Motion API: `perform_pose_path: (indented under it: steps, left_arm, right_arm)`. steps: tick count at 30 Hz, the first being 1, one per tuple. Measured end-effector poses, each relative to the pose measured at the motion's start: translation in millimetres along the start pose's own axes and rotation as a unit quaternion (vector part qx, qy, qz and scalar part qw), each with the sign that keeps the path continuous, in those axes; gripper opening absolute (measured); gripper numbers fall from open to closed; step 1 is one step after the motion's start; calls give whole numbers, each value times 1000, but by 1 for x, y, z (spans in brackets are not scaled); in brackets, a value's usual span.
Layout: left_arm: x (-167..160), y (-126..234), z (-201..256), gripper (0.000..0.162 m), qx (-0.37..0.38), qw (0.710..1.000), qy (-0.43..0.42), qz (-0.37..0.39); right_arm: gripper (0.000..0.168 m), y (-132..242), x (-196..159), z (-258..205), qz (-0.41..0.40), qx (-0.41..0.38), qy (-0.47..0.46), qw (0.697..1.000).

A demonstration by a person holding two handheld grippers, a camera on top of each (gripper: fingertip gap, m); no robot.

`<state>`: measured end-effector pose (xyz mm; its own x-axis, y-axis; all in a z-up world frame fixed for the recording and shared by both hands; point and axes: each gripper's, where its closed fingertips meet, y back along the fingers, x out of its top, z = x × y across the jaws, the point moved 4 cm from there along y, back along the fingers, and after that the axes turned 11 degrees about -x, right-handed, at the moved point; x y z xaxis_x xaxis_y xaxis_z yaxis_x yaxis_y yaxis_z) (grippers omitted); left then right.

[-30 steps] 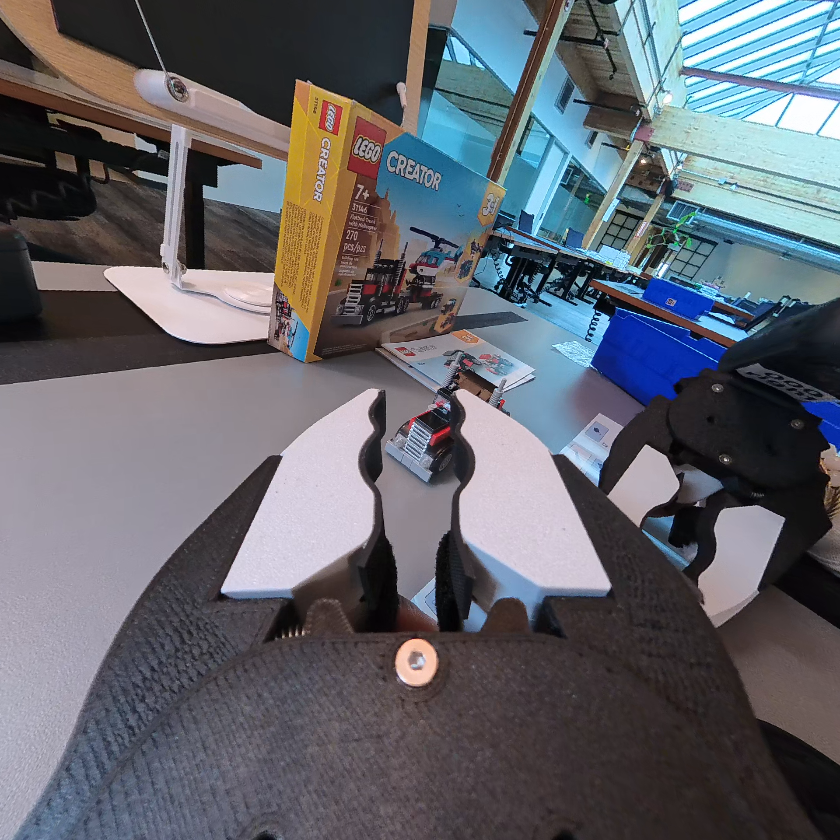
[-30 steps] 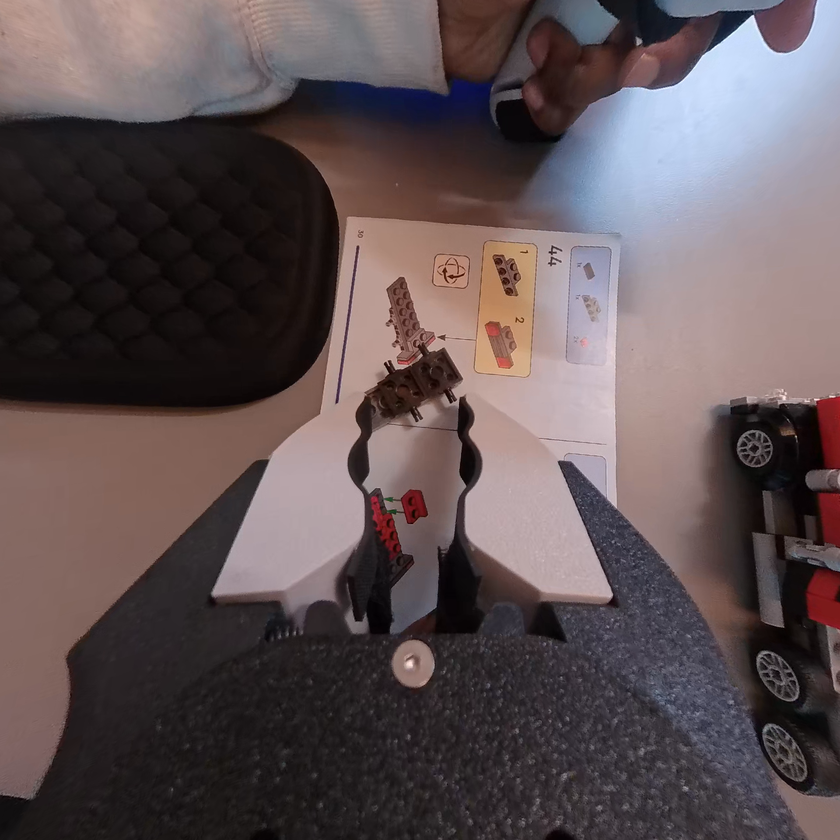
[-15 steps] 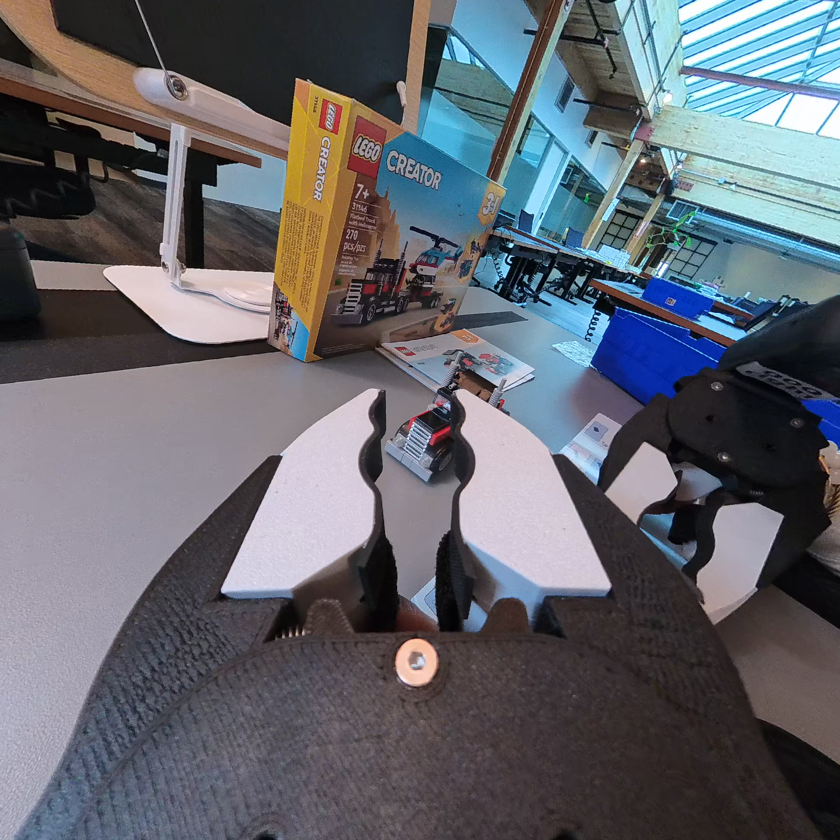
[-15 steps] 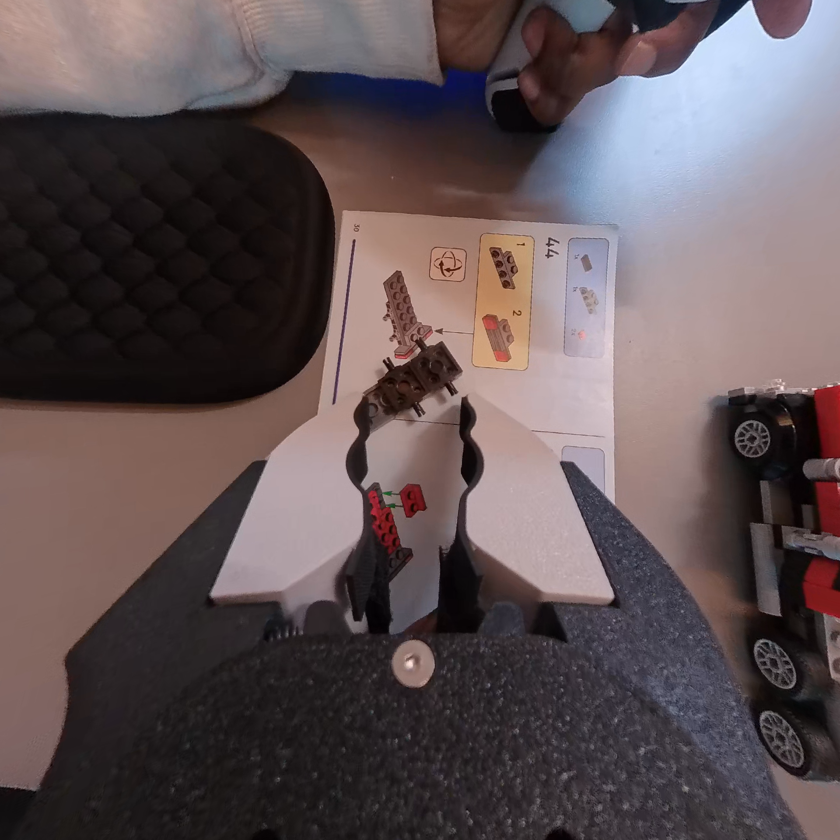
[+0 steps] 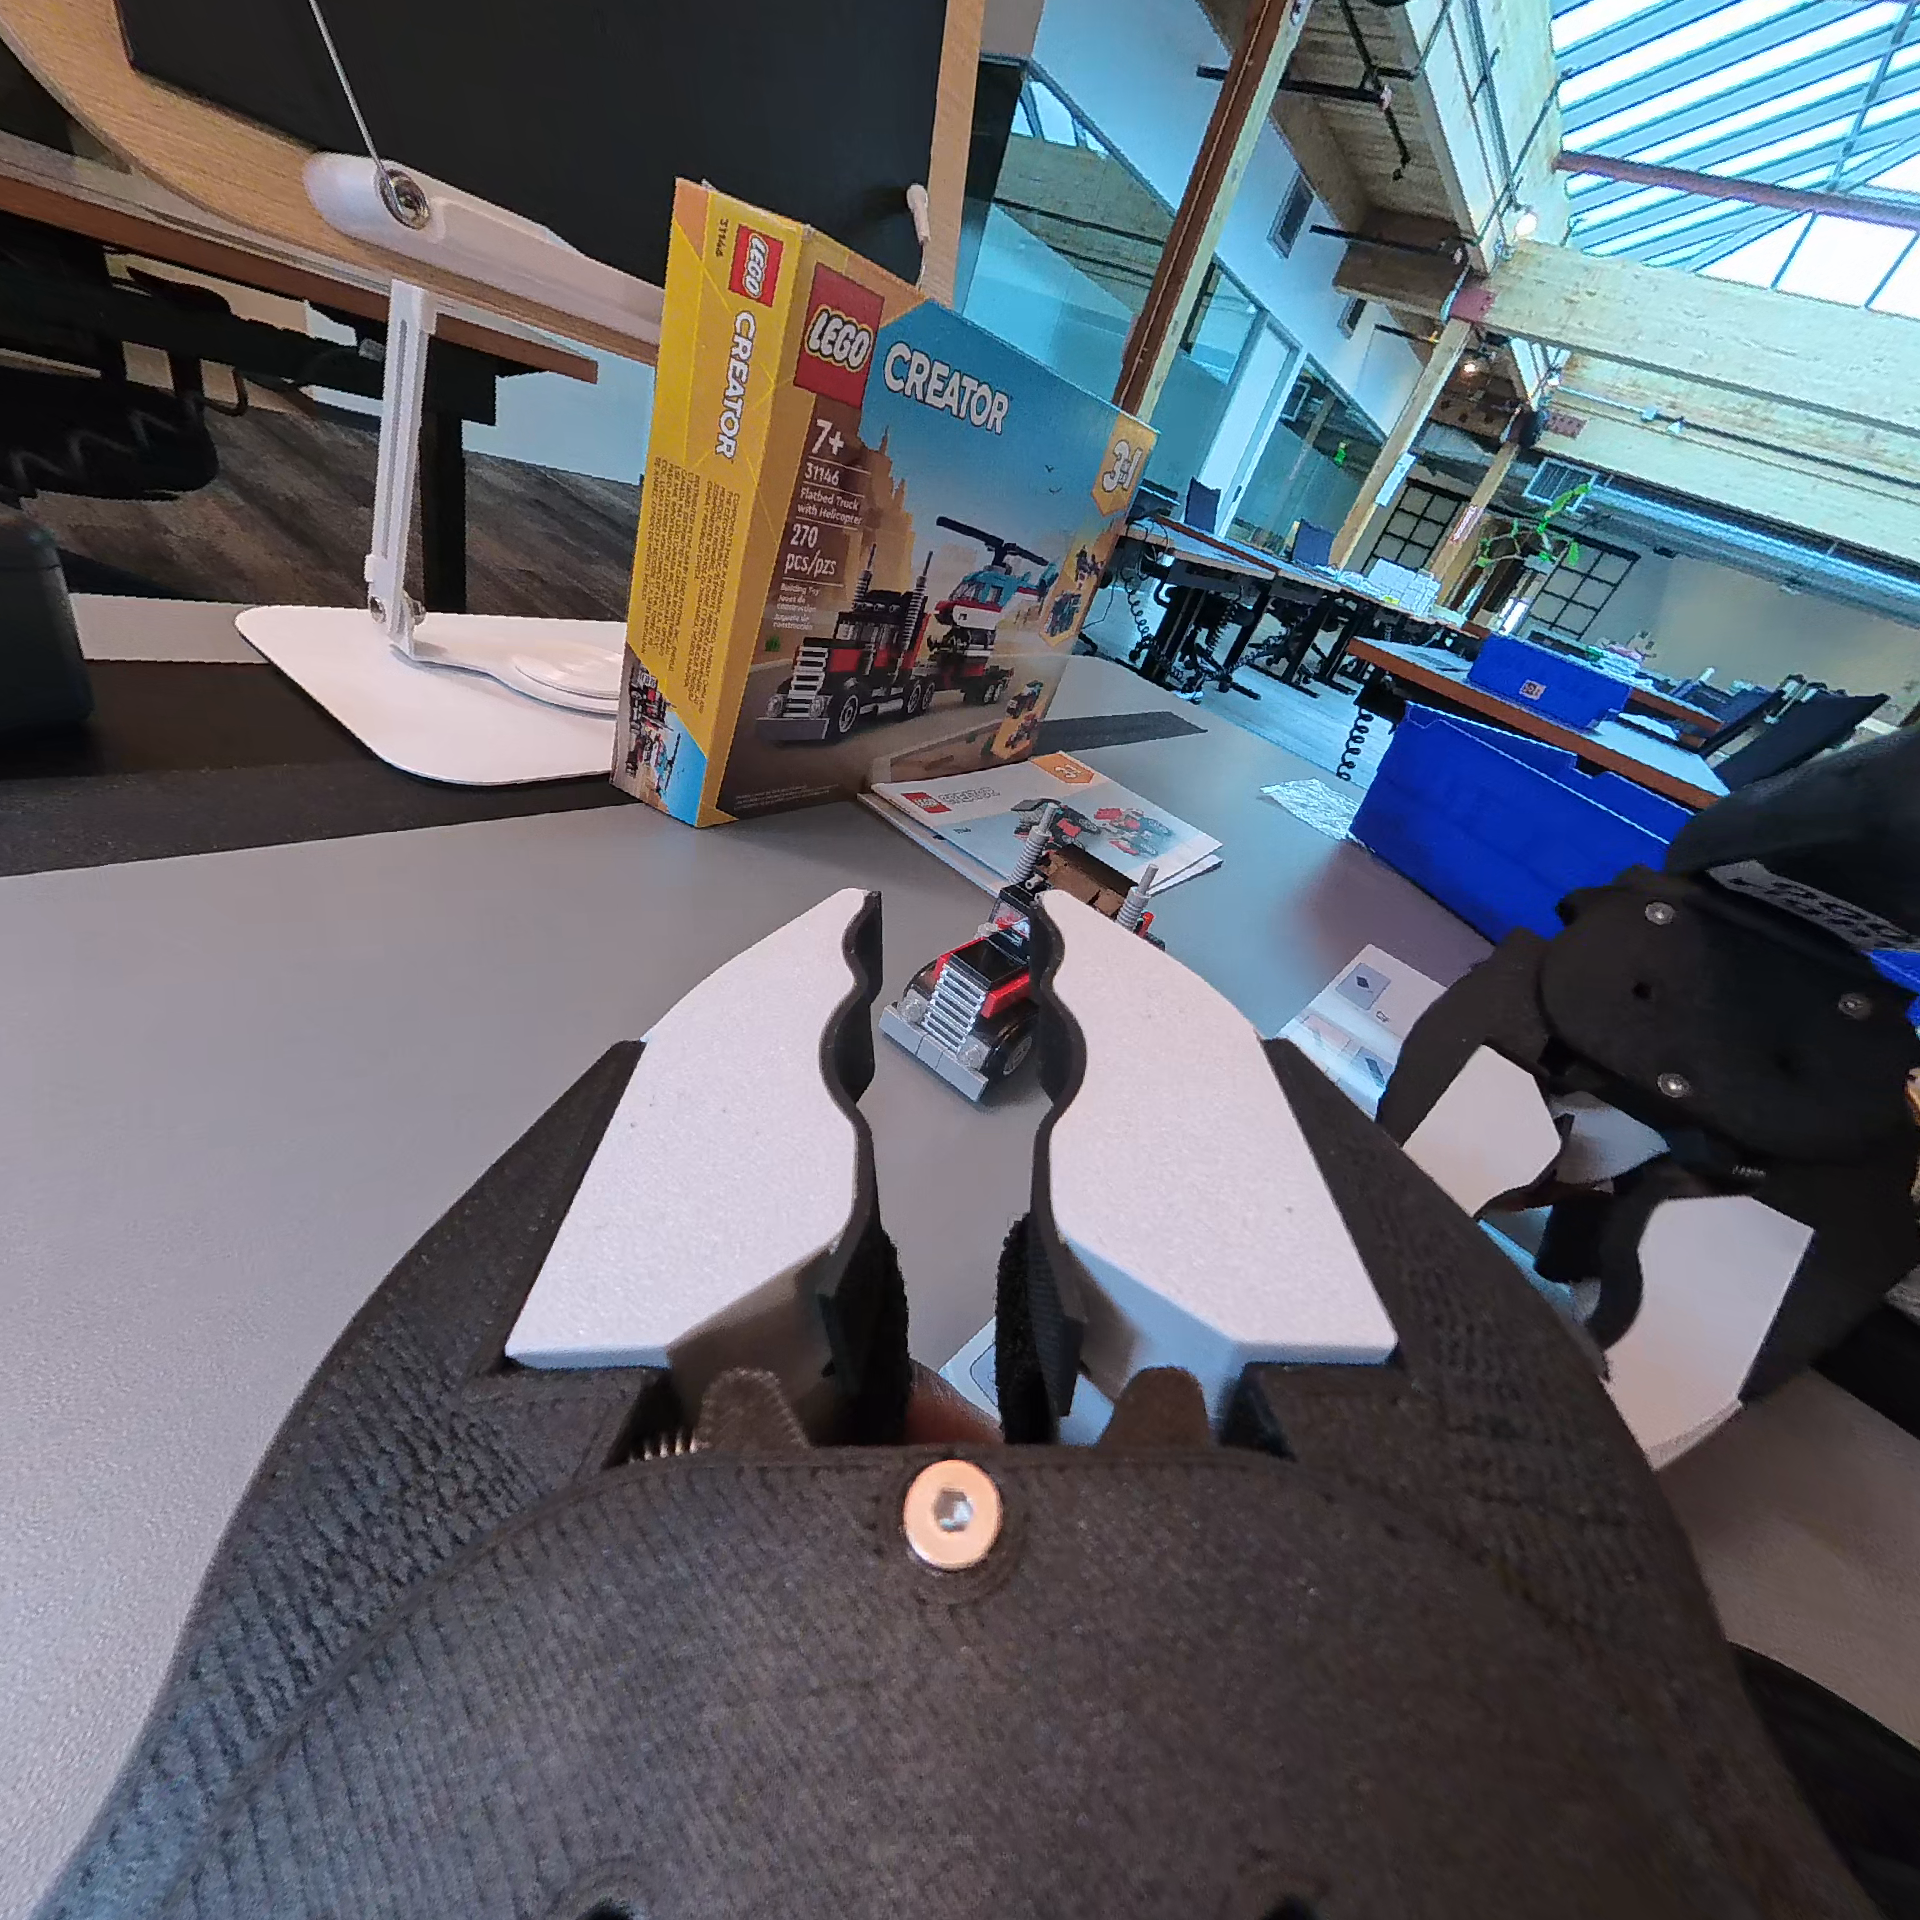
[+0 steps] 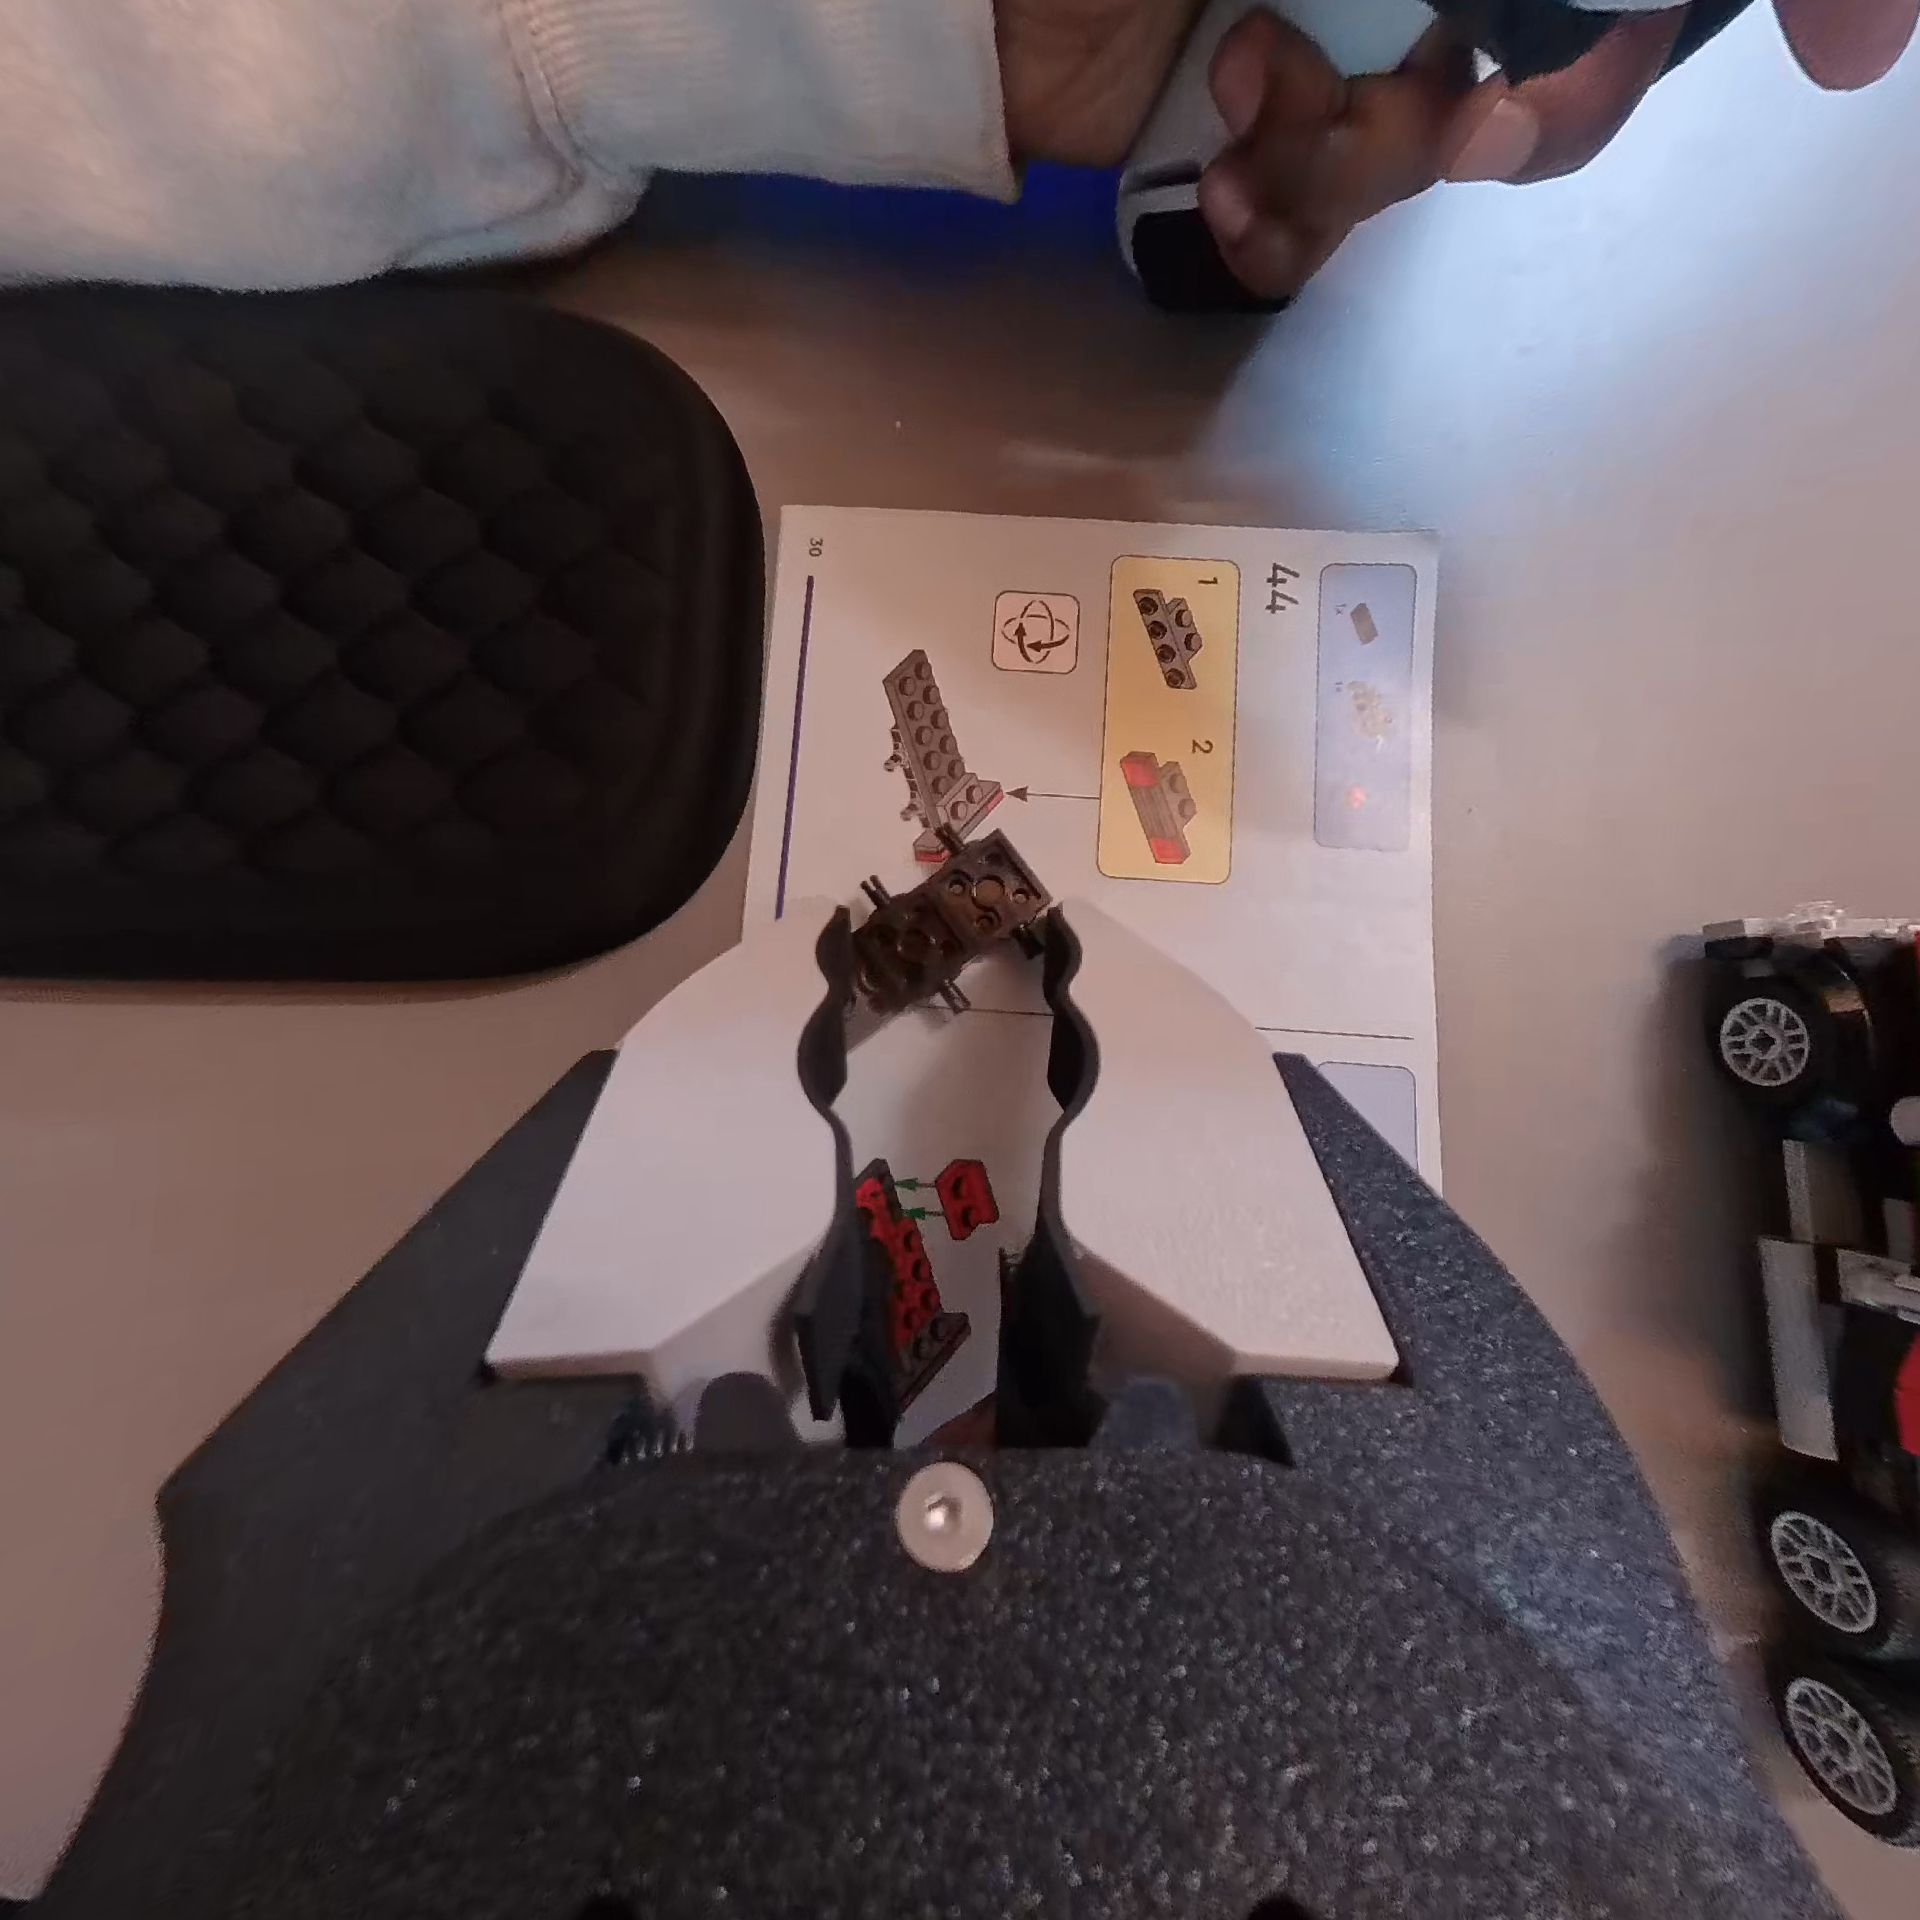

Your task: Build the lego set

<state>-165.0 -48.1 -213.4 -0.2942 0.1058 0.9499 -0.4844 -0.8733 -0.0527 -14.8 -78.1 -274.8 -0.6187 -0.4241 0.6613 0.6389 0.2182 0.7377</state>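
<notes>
In the right wrist view my right gripper [image 6: 945, 925] points down at an instruction page [image 6: 1299, 956] on the grey table. It is open, and a small dark grey brick piece [image 6: 987, 894] lies on the page between its fingertips. I cannot tell if the tips touch it. The built red and black truck [image 6: 1829, 1247] stands at the right edge. In the left wrist view my left gripper [image 5: 954, 914] is open and empty above the table, with the truck [image 5: 966, 1023] just beyond its tips. The right gripper [image 5: 1662, 1143] shows at the right.
A black padded case [image 6: 343, 623] lies left of the page. A hand and white sleeve [image 6: 1247, 125] are at the top. The set's box [image 5: 862, 520], a booklet [image 5: 1039, 821] and a white stand [image 5: 436, 665] are at the back, with a blue bin [image 5: 1496, 810] at the right. The gap from one gripper's tips to the other's is roughly 15 centimeters.
My right gripper has moved forward, so the dark grey piece now sits between its fingertips instead of just beyond them. The piece has turned a little. The left gripper has barely moved.
</notes>
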Motion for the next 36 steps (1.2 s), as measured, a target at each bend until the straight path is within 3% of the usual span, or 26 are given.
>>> perform_pose_path:
  steps: [7,13,16,20,23,30,36]
  left_arm:
    - [0,0,0,27,0,1000,0,0]
    - [0,0,0,27,-1,1000,0,0]
    - [0,0,0,27,-2,1000,3,0]
    - [0,-1,0,26,-5,1000,9,3]
    - [0,-1,0,26,-6,1000,8,3]
    - [0,-1,1,26,-7,1000,6,4]
    - [-1,-1,2,26,-8,1000,0,0]
  right_arm:
    - [36,10,2,10,27,-8,-24,999]
    - [36,44,-8,44,50,-47,-86,994]
    - [36,71,-37,73,12,-115,-124,986]
    - [35,102,-99,114,-63,-234,-193,951]
    - [36,113,-125,130,-70,-269,-244,929]
    - [36,111,-141,138,-80,-294,-266,915]
    - [41,129,-125,136,-33,-294,-247,923]
